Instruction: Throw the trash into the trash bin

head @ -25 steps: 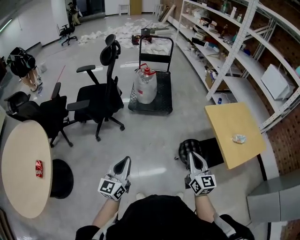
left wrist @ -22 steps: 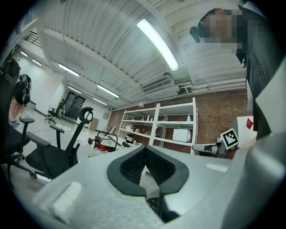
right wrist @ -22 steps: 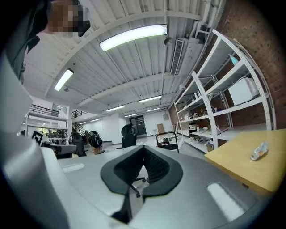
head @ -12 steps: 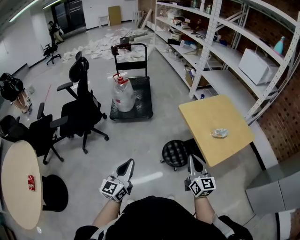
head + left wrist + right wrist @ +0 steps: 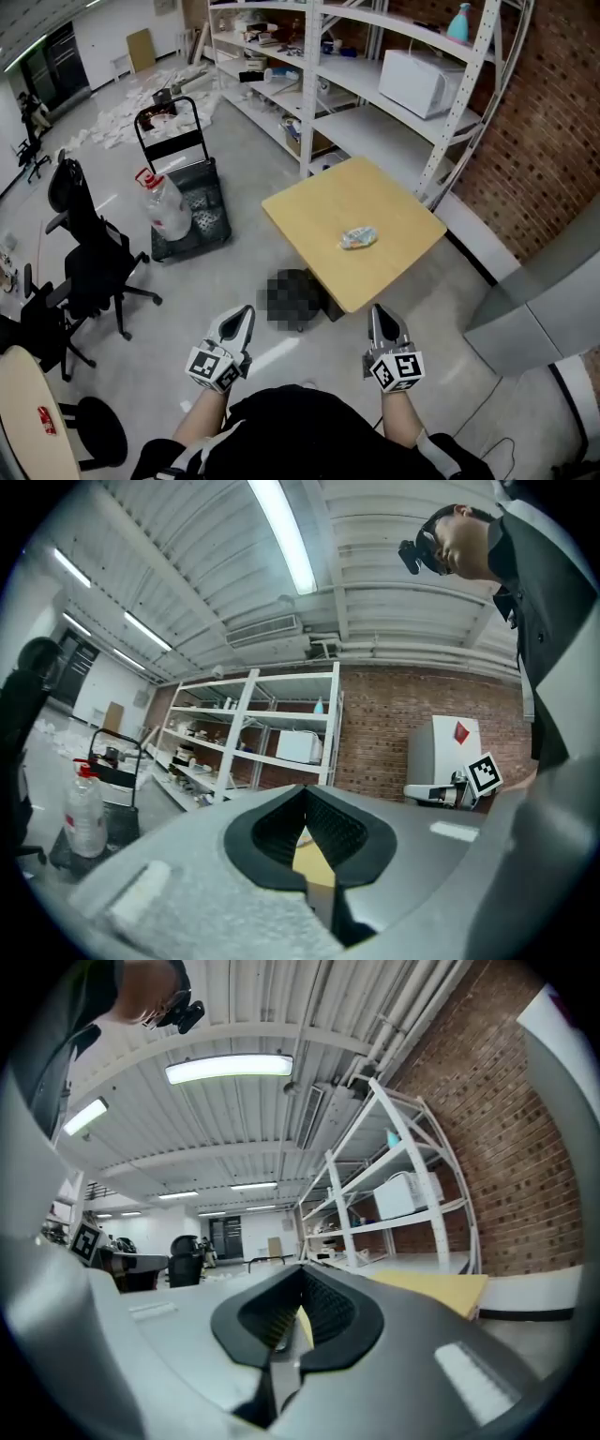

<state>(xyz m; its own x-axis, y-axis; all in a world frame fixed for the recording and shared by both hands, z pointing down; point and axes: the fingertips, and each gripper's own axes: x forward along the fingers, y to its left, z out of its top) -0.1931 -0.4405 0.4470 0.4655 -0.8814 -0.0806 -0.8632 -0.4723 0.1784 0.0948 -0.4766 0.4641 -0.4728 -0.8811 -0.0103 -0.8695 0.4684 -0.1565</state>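
Observation:
A crumpled piece of pale trash (image 5: 358, 238) lies near the middle of a square yellow table (image 5: 309, 211) in the head view. A grey bin-like box (image 5: 539, 300) stands on the floor to the table's right. My left gripper (image 5: 246, 313) and right gripper (image 5: 379, 312) are held level side by side, short of the table's near corner, both shut with nothing between the jaws. The right gripper points at the table's near edge, and the left one at the floor to its left. In the left gripper view a strip of the yellow table (image 5: 312, 860) shows past the closed jaws.
A dark stool (image 5: 292, 298) stands under the table's near corner. A platform trolley (image 5: 192, 225) carries a water jug (image 5: 163, 208) at the left, beside office chairs (image 5: 94, 267). White shelving (image 5: 375, 103) with a microwave (image 5: 422, 82) lines the brick wall. A round table (image 5: 33, 441) holds a red can (image 5: 43, 420).
The view has swung to the right: the yellow table with the trash now sits ahead of the grippers and closer, and chairs and trolley slid left. Both grippers stayed shut.

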